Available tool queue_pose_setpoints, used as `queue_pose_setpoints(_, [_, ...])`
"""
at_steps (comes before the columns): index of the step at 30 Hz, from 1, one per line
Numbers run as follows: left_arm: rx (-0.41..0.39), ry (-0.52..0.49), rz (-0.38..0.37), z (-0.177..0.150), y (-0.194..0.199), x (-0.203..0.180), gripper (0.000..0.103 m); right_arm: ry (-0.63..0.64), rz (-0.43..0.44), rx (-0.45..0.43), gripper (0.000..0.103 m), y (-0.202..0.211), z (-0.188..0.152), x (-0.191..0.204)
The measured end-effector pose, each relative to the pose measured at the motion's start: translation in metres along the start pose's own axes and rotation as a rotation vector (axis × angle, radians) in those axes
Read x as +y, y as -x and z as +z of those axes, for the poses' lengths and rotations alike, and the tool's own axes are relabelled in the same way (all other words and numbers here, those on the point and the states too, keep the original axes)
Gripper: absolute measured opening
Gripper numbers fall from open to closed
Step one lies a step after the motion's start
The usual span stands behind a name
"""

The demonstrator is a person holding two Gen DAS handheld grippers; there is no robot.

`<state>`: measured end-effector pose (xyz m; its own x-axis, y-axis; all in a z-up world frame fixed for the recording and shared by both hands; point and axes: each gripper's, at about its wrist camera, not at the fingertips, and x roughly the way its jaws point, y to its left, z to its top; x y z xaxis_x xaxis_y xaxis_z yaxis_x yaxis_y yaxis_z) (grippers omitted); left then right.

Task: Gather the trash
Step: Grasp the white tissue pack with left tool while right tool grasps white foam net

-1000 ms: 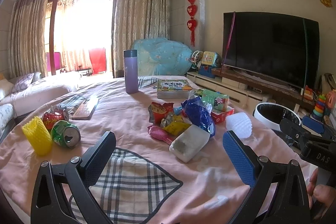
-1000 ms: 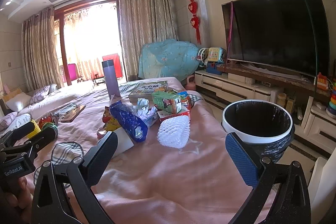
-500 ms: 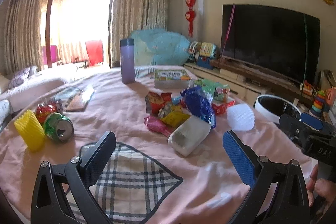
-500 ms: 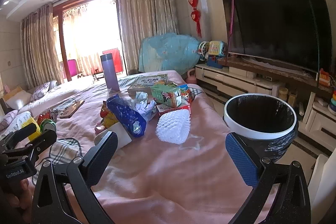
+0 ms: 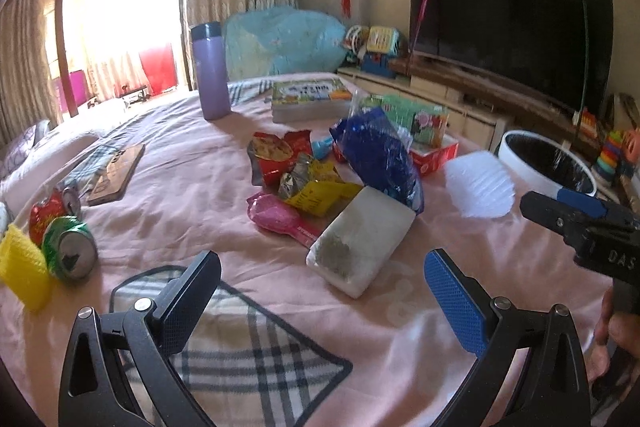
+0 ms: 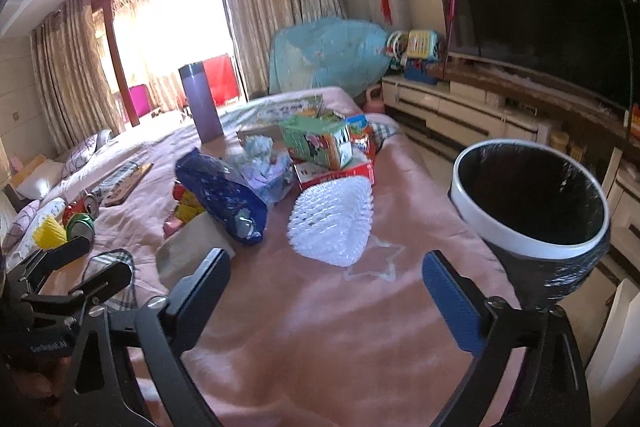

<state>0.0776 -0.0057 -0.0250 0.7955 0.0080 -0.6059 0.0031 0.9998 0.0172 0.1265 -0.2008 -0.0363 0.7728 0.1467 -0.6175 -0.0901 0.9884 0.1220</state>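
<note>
- The left gripper was spread wide and held nothing — its fingers hung above the pink cloth, short of the white block.
- The right gripper was likewise spread wide, touching nothing, with the white foam net lying just ahead between its fingers.
- The trash sat in a loose heap mid-table: a blue bag, red and yellow wrappers and a pink wrapper, all touching or overlapping.
- Well apart at the left edge lay a green can beside a yellow foam net.
- The black-lined bin stood just beyond the table's right side — its mouth open.
</note>
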Motion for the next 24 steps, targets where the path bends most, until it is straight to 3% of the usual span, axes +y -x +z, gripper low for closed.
queue_pose_setpoints(5, [0.034, -0.024, 0.018, 0.012, -0.026, -0.004, 0.101, -0.025, 0.006, 0.084, 0.081, -0.031, 0.006, -0.01])
queue_pose_setpoints(9, [0.084, -0.053, 0.007, 0.018, -0.049, -0.009, 0.092, -0.051, 0.036, 0.128, 0.072, -0.048, 0.011, -0.016])
queue_pose_setpoints(11, [0.117, -0.069, -0.014, 0.017, -0.06, -0.014, 0.081, -0.058, 0.058, 0.145, 0.051, -0.055, 0.012, -0.019])
queue_pose_setpoints(13, [0.138, -0.079, -0.051, 0.016, -0.064, -0.018, 0.059, -0.072, 0.094, 0.163, 0.033, -0.06, 0.012, -0.022])
queue_pose_setpoints(16, [0.121, -0.113, -0.06, 0.015, -0.059, -0.027, 0.053, -0.079, 0.133, 0.158, 0.016, -0.055, 0.01, -0.025])
queue_pose_setpoints(24, [0.097, -0.063, -0.21, 0.018, -0.032, -0.036, 0.049, -0.102, 0.193, 0.12, 0.012, -0.022, 0.006, -0.039])
